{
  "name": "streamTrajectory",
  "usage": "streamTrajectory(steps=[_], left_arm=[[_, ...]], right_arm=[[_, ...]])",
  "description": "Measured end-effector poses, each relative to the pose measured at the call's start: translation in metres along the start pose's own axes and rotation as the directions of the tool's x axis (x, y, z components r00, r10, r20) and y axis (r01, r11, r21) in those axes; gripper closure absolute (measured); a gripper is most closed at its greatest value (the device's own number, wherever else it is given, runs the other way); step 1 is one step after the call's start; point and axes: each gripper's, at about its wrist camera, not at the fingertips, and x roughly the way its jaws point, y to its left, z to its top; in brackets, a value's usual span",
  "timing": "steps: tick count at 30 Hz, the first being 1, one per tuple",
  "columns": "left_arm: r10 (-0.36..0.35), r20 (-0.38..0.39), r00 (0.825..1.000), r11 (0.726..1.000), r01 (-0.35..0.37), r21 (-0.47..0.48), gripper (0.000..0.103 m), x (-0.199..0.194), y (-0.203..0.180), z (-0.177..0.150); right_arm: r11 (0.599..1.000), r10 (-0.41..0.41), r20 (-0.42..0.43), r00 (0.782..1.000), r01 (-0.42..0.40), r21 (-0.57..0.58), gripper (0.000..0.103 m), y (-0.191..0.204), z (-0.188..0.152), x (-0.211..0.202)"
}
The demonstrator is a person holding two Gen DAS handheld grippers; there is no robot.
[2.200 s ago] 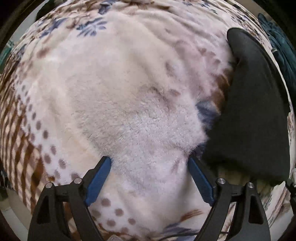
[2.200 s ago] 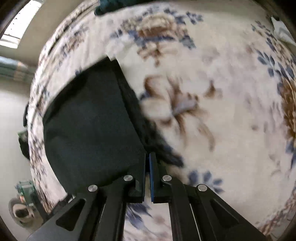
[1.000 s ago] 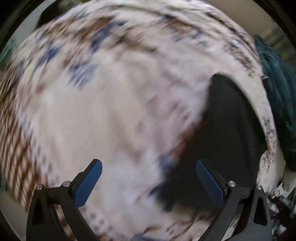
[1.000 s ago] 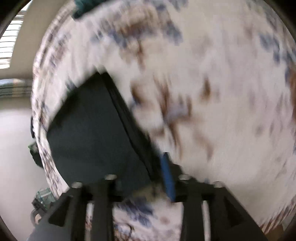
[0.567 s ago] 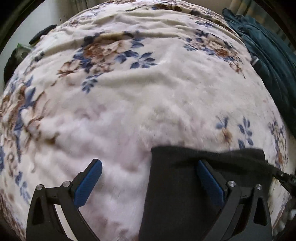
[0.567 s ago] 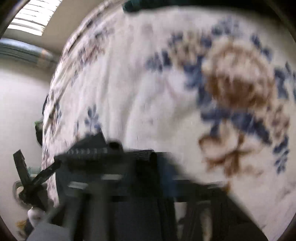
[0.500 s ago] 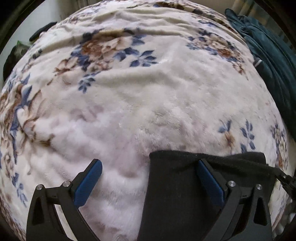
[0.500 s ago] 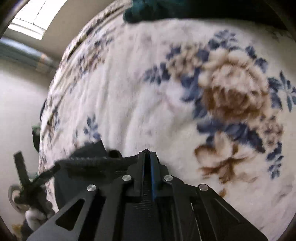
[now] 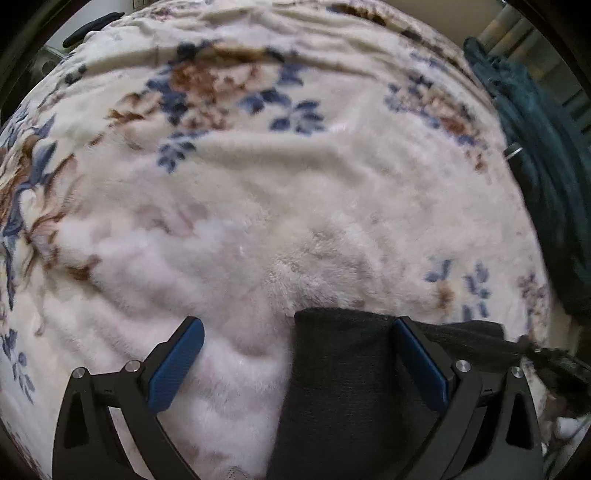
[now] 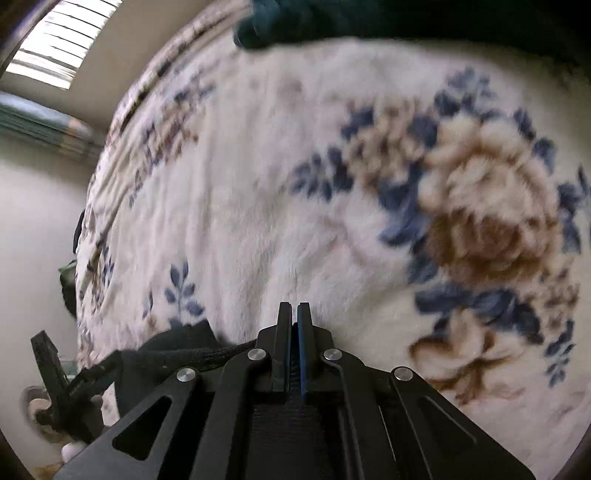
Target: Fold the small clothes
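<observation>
A small black garment (image 9: 343,387) lies on a cream floral blanket (image 9: 258,192). In the left wrist view its near left corner sits between the blue pads (image 9: 177,369) of my left gripper (image 9: 297,325), which is open and spread wide over it without pressing. The garment's top edge stretches right toward my right gripper (image 9: 554,369), seen dimly at the frame edge. In the right wrist view my right gripper (image 10: 293,308) is shut, with black fabric pinched low between its fingers. The black garment (image 10: 177,343) trails left from there.
A dark teal cloth (image 9: 546,166) is heaped along the blanket's right side and appears as teal cloth (image 10: 332,18) at the top of the right wrist view. The bed edge and pale floor (image 10: 29,221) lie to the left there.
The right gripper let go of one garment edge, moved across and shut on another edge. The left gripper, still open, swung over until the garment's corner lay between its fingers.
</observation>
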Motion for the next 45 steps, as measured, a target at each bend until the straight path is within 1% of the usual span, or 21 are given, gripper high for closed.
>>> streamTrajectory(steps=[1,2,3,5,6,10,15,19,21,22,25,26,27,28,29,30,32,34,36,42,45], left_arm=[[-0.022,0.005,1.0,1.0,0.022,-0.004,0.0,-0.006,0.002,-0.003],[-0.058,0.009,0.998,0.998,0.058,-0.011,0.0,-0.016,0.006,-0.009],[-0.084,0.009,0.996,0.996,0.084,-0.018,0.0,-0.02,0.01,-0.014],[-0.148,-0.001,0.989,0.988,0.148,-0.035,0.0,-0.028,0.021,-0.026],[-0.195,-0.018,0.981,0.98,0.194,-0.049,0.0,-0.029,0.029,-0.036],[-0.278,-0.103,0.955,0.96,0.272,-0.071,0.0,-0.014,0.044,-0.064],[-0.382,-0.13,0.915,0.924,0.376,-0.067,0.0,-0.006,0.042,-0.084],[-0.447,-0.129,0.885,0.894,0.442,-0.064,0.0,-0.003,0.032,-0.079],[-0.453,-0.142,0.88,0.892,0.449,-0.06,0.0,0.004,0.025,-0.077],[-0.444,-0.147,0.884,0.896,0.441,-0.052,0.0,0.006,0.021,-0.076],[-0.434,-0.144,0.889,0.898,0.44,0.004,0.0,0.006,0.009,-0.074],[-0.451,-0.135,0.882,0.889,0.458,0.023,0.014,0.003,0.006,-0.074],[-0.449,-0.122,0.885,0.889,0.456,0.043,0.034,-0.001,0.0,-0.074],[-0.426,-0.122,0.897,0.898,0.435,0.06,0.045,-0.003,-0.005,-0.073],[-0.416,-0.117,0.902,0.902,0.426,0.07,0.071,-0.005,-0.007,-0.072],[-0.421,-0.104,0.901,0.902,0.429,0.06,0.078,-0.009,-0.005,-0.07],[-0.447,-0.091,0.89,0.891,0.452,0.041,0.081,-0.02,-0.005,-0.067],[-0.448,-0.091,0.889,0.888,0.454,0.065,0.082,-0.029,-0.01,-0.065],[-0.451,-0.088,0.888,0.885,0.458,0.082,0.083,-0.039,-0.017,-0.059],[-0.502,-0.071,0.862,0.856,0.507,0.098,0.083,-0.054,-0.037,-0.011],[-0.505,-0.063,0.861,0.851,0.509,0.131,0.083,-0.055,-0.053,0.024]], right_arm=[[1.0,0.015,-0.017,1.0,-0.015,0.008,0.097,-0.005,-0.002,-0.004],[0.998,0.053,-0.033,0.998,-0.052,0.016,0.087,-0.012,-0.006,-0.011],[0.997,0.073,-0.045,0.996,-0.072,0.021,0.063,-0.018,-0.011,-0.016],[0.99,0.134,-0.096,0.986,-0.129,0.049,0.038,-0.037,-0.027,-0.02],[0.987,0.157,-0.135,0.978,-0.149,0.066,0.035,-0.044,-0.034,-0.016],[0.968,0.249,-0.29,0.924,-0.232,0.092,0.035,-0.065,-0.068,0.012],[0.909,0.417,-0.336,0.844,-0.384,0.163,0.035,-0.057,-0.087,0.04],[0.884,0.466,-0.382,0.798,-0.434,0.172,0.034,-0.036,-0.086,0.063],[0.864,0.503,-0.393,0.77,-0.465,0.196,0.032,-0.029,-0.086,0.07],[0.858,0.512,-0.404,0.758,-0.476,0.194,0.032,-0.025,-0.088,0.073],[0.869,0.486,-0.429,0.761,-0.474,0.144,0.032,-0.013,-0.093,0.074],[0.87,0.482,-0.429,0.764,-0.475,0.131,0.034,-0.008,-0.094,0.074],[0.872,0.476,-0.429,0.768,-0.474,0.12,0.043,-0.005,-0.097,0.074],[0.885,0.45,-0.431,0.782,-0.455,0.098,0.051,-0.001,-0.1,0.074],[0.898,0.422,-0.419,0.804,-0.433,0.075,0.062,0.001,-0.102,0.072],[0.899,0.423,-0.407,0.81,-0.431,0.077,0.068,0.002,-0.1,0.07],[0.901,0.421,-0.375,0.826,-0.427,0.071,0.074,0.005,-0.102,0.061],[0.905,0.407,-0.346,0.845,-0.423,0.032,0.077,0.013,-0.104,0.046],[0.903,0.413,-0.321,0.852,-0.429,0.022,0.078,0.022,-0.105,0.032],[0.879,0.47,-0.223,0.854,-0.476,0.028,0.079,0.032,-0.075,-0.009],[0.878,0.474,-0.188,0.86,-0.479,0.019,0.079,0.043,-0.045,-0.02]])
